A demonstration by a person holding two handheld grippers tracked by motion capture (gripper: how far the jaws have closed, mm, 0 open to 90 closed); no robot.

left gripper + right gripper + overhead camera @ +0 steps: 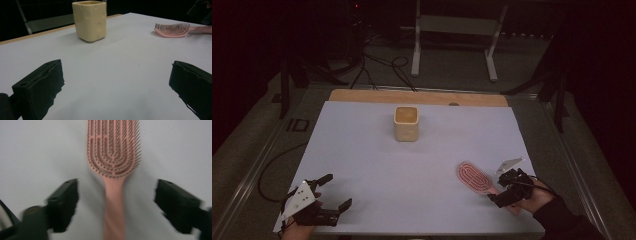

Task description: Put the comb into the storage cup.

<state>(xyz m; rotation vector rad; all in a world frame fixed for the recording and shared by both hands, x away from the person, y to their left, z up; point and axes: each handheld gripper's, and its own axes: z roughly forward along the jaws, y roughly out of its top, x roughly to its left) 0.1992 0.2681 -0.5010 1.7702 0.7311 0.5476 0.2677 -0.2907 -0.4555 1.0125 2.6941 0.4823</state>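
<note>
Left tongs (328, 191): wide open, empty | right tongs (115, 202): spread wide astride hairbrush (113, 157) handle, not touching

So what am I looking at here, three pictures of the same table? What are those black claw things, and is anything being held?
Yes, one table, three cameras. The high view looks down from above the person, whose hands come in at the bottom. Each hand holds a two-jaw tool: the left gripper and the right gripper. The other two pictures come from small cameras riding on those tools, so the black blocks at their bottom edges are the tools' own jaws. On the white table stand a cream square cup and a pink hairbrush, lying bristles up. Nothing is held: the right gripper's jaws stand wide on either side of the brush handle without touching it, and the left gripper is open over bare table.
</note>
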